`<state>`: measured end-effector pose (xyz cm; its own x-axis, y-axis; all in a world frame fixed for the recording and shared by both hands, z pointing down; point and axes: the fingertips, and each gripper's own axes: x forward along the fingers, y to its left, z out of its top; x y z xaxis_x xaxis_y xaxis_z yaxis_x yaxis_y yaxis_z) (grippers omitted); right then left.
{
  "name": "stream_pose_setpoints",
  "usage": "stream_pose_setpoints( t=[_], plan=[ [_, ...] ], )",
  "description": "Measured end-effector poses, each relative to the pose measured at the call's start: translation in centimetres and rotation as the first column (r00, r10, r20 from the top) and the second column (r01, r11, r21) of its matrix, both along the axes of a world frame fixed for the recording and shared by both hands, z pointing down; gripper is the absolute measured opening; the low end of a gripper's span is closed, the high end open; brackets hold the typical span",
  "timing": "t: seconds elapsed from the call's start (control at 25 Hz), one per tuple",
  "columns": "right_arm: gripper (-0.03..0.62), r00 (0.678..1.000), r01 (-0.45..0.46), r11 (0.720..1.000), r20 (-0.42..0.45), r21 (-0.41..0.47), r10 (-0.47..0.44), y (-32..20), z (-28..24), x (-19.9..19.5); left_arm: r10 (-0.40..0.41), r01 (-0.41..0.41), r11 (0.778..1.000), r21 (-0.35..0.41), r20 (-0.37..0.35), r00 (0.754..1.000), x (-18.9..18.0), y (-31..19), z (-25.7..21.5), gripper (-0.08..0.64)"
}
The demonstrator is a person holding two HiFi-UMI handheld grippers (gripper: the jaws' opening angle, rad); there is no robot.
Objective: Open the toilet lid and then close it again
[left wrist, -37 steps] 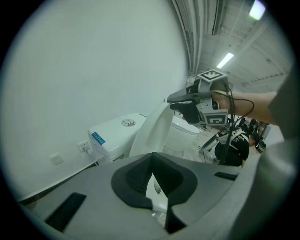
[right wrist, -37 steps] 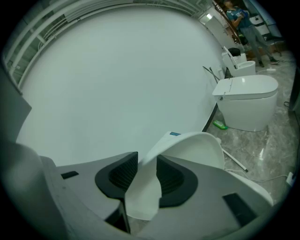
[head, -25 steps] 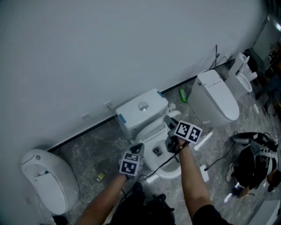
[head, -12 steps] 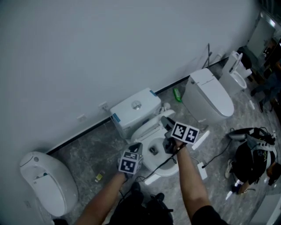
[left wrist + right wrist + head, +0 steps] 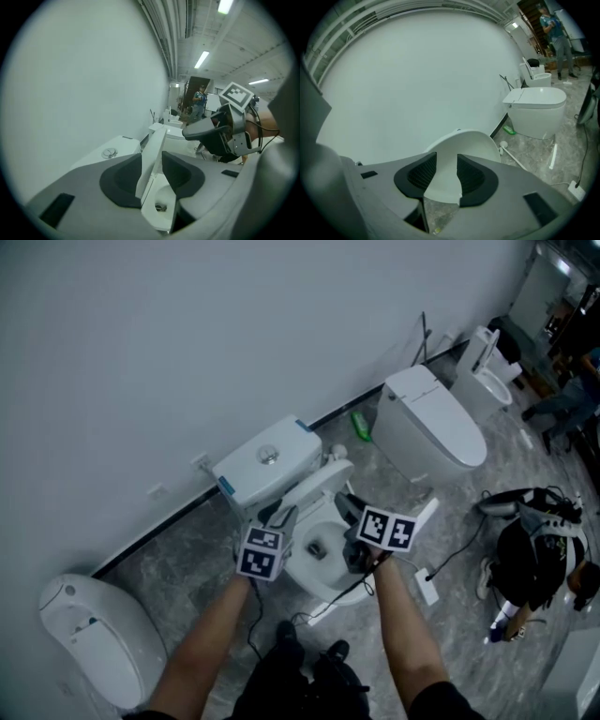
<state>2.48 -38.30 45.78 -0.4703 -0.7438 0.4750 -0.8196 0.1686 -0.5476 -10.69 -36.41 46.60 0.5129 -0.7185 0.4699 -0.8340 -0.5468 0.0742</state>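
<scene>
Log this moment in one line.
toilet lid: raised | right hand-held gripper: shut on lid | left hand-held gripper: jaws just opening, lid edge between

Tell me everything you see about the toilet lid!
The lid is white, smooth, rounded, plastic-looking. It stands half raised over the open bowl, hinged by the cistern. The right gripper pinches its front edge. The left gripper has just opened its jaws, which straddle its side edge; I can't tell whether they touch.
</scene>
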Motion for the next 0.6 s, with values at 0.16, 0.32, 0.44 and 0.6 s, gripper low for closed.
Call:
stream_pose_setpoints(
  t=[0.16,0.32,0.44,0.6],
  plan=[
    [0.024,0.993,0.039,0.999,-0.112,0.005,-0.038,0.7,0.9,0.2,0.045,-0.045,0.999,-0.002,0.016,0.999,0.8,-1.0,0.3,0.146],
    [0.012,0.980,0.100,0.995,-0.173,0.012,-0.097,0.9,1.5,-0.6,0.061,-0.061,0.998,-0.021,-0.010,0.998,1.2,-1.2,1.1,0.147],
    [0.012,0.964,0.144,0.989,-0.228,0.007,-0.139,0.8,1.9,-1.3,0.061,-0.061,0.998,-0.017,-0.030,0.998,1.3,-1.0,1.0,0.146],
    [0.012,0.932,0.208,0.978,-0.303,-0.001,-0.199,0.9,2.6,-2.4,0.093,-0.094,0.995,-0.020,-0.048,0.994,2.2,0.2,0.9,0.146]
  ],
)
